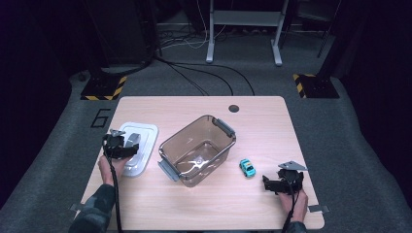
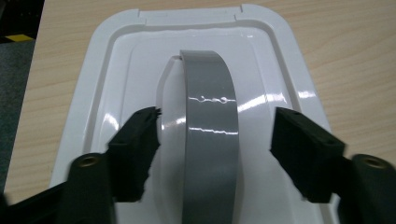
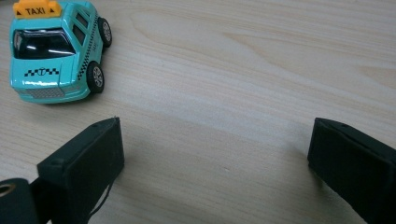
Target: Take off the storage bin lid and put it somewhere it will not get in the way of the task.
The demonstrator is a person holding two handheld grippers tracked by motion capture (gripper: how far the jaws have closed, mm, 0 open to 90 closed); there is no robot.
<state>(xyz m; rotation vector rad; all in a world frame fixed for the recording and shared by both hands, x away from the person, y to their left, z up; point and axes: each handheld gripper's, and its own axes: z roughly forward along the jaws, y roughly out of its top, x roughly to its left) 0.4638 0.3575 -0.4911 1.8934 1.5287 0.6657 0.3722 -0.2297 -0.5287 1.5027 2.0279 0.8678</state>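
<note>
From the high view, the left gripper (image 1: 122, 144) hung over the white lid (image 1: 137, 145) near the table (image 1: 204, 208)'s left edge, beside the clear bin (image 1: 198, 149).

In the left gripper view, its jaws stood apart, straddling the lid's grey handle (image 2: 210, 135) without touching.

In the right gripper view, the right gripper (image 3: 215, 163) gaped over bare wood, with the teal taxi (image 3: 53, 51) nearby.

Lid (image 1: 141, 145) left of bin (image 1: 198, 149); toy taxi (image 1: 247, 168) right of bin

White lid (image 2: 116, 70) with grey handle (image 2: 210, 130); teal taxi (image 3: 51, 51), black checkers, orange sign; pale wood surface (image 3: 257, 70).
</note>
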